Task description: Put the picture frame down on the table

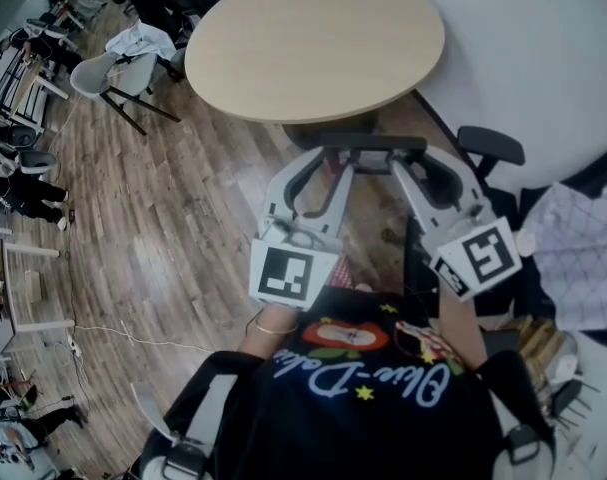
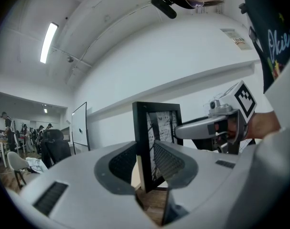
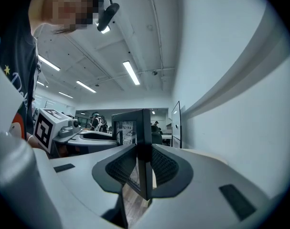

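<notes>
Currently, the left gripper (image 2: 145, 162) is clenched on one side rail of the black rectangular picture frame (image 2: 158, 128), with its ribbed pads (image 2: 169, 162) bearing on the front and back faces. The right gripper (image 3: 142, 168) clamps the opposite side rail in the same way. The frame hangs upright in the air between the two sets of fingertips. Both grips sit low on the rails, with the bottom corners just below the pads and most of the frame above them.

Handling, as judged:
- The frame is stiff and probably light.
- The front appears to be glazed, so treat it as fragile.
- The smooth moulding may slip in the pads.
- A low grip leaves the top free to tip.
- Grip the rails only, never the pane.

Ahead of the fingertips, the near rim of the round light-wood table (image 1: 313, 28) is close, and its top is bare. To the right of the fingers, the white wall (image 1: 543, 48) and a black office chair (image 1: 488, 148) limit sideways travel. Open wood-plank floor (image 1: 183, 228) lies to the left.
</notes>
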Demonstrator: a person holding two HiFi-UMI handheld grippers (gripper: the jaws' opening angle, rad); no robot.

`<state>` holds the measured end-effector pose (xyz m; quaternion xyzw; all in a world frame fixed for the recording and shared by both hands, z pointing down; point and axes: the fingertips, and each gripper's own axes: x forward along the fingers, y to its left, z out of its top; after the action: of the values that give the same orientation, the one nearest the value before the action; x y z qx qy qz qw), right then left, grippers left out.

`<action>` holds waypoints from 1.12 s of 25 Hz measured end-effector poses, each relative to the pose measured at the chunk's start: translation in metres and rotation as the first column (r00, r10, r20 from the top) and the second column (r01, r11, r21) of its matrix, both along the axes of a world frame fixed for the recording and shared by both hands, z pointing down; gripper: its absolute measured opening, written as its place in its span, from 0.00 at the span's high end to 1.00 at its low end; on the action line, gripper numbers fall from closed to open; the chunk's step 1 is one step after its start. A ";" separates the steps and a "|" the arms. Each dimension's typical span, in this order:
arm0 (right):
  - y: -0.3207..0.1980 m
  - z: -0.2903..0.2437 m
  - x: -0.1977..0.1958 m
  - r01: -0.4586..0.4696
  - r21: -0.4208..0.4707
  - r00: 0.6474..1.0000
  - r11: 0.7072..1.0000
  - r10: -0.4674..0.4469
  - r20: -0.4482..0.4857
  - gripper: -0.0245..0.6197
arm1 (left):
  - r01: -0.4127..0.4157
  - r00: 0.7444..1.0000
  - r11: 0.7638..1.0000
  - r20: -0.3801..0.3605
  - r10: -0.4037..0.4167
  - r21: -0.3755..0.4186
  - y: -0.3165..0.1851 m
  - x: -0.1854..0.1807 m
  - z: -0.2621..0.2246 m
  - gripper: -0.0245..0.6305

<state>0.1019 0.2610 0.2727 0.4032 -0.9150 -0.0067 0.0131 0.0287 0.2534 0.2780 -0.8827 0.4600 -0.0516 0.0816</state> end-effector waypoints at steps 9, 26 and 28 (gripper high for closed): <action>-0.040 0.000 0.004 -0.068 0.004 0.998 0.998 0.068 -0.016 0.85 | -0.065 0.998 0.998 0.000 0.065 0.006 -0.045 0.005 0.001 0.82; -0.111 0.004 -0.012 -0.117 -0.013 0.992 0.993 0.116 -0.038 0.85 | -0.119 0.993 0.993 -0.021 0.119 -0.024 -0.119 -0.010 0.007 0.82; -0.116 0.003 -0.015 -0.121 -0.017 0.992 0.993 0.120 -0.040 0.85 | -0.123 0.992 0.992 -0.019 0.123 -0.024 -0.125 -0.013 0.007 0.82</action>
<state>0.0866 0.1446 0.2758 0.4572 -0.8887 -0.0050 0.0354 0.0159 0.1285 0.2845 -0.9107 0.4048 -0.0446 0.0693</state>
